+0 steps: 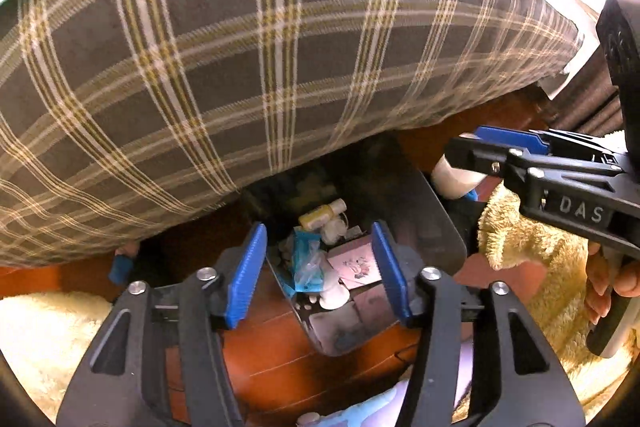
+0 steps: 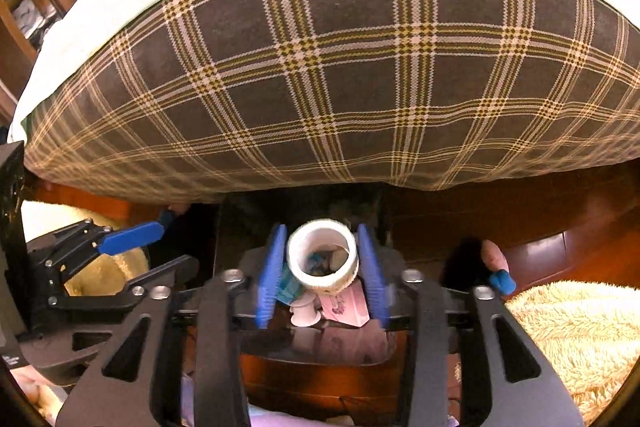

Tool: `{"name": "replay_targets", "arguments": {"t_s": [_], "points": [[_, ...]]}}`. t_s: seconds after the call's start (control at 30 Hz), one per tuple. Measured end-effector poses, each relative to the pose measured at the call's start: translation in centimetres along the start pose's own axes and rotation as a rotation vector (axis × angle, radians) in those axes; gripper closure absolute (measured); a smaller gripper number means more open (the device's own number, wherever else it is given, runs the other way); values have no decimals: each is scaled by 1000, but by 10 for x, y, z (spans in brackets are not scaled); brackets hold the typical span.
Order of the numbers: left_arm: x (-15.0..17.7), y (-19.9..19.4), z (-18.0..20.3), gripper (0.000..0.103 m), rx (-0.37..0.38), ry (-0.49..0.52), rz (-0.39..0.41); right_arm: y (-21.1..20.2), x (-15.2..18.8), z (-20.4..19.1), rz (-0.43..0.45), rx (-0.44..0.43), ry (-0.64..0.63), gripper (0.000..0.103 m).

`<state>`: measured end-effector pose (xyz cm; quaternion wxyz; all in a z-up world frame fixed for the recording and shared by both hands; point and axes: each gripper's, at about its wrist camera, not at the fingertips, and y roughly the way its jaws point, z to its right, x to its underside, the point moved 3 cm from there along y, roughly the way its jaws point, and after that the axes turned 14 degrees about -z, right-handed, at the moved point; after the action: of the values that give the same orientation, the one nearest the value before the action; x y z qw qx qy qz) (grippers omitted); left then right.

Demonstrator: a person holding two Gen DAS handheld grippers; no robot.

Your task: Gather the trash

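A dark glossy bin (image 1: pixel 440 223) stands on the wooden floor by the bed. It holds a small yellow bottle (image 1: pixel 320 217), a blue wrapper (image 1: pixel 306 261), a pink card (image 1: pixel 356 265) and white bits. My left gripper (image 1: pixel 318 273) hangs over the bin, open with nothing between its blue pads. It also shows at the left of the right wrist view, as the left gripper (image 2: pixel 160 251). A white tape roll (image 2: pixel 322 255) sits loose and slightly blurred between the spread pads of my right gripper (image 2: pixel 322 273), above the bin (image 2: pixel 320 351). From the left, the right gripper (image 1: pixel 460 171) and roll (image 1: pixel 452 183) show beside the bin.
A plaid-covered bed (image 1: pixel 280 47) overhangs the bin's far side. Cream fluffy rugs (image 1: pixel 532 239) (image 2: pixel 572 323) lie on the red-brown floor (image 1: pixel 272 347) on both sides. A person's fingers (image 1: pixel 612 283) hold the right gripper's handle. A pale leg with a blue cap (image 2: pixel 502 281) stands to the right.
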<state>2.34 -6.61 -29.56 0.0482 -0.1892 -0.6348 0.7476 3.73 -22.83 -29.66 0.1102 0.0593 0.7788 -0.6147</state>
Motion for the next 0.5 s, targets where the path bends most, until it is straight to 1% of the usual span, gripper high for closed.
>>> {"name": "replay_targets", "arguments": {"t_s": [0.03,0.1,0.13,0.17,0.2,0.23,0.27,0.33,0.4,0.47,0.5], "points": [[-1,-3,-1,43,-8,-2,9,-2,-2,3,6,-4,4,38],[-2,-11,-3,39,-17,-13,22,-9,-6,8,22,-6,13,37],[-3,-19,-4,35,-18,-20,37,-14,-7,9,36,-3,17,34],[-4,-27,-5,32,-18,-25,54,-21,-9,11,57,6,23,26],[-5,-39,-8,25,-21,-34,79,-32,-10,13,87,22,28,21],[-7,-52,-11,18,-29,-42,109,-40,-11,13,110,41,31,13],[-8,-63,-13,16,-36,-46,131,-54,-13,13,141,73,30,8],[-10,-89,-13,11,-48,-49,188,-74,-16,12,180,105,25,5],[-11,-112,-13,8,-51,-51,237,-102,-17,7,241,126,16,3],[-12,-136,-12,8,-65,-54,287,-126,-17,2,299,144,3,3],[-13,-152,-11,8,-84,-54,318,-139,-17,-1,330,168,-4,3]]}}
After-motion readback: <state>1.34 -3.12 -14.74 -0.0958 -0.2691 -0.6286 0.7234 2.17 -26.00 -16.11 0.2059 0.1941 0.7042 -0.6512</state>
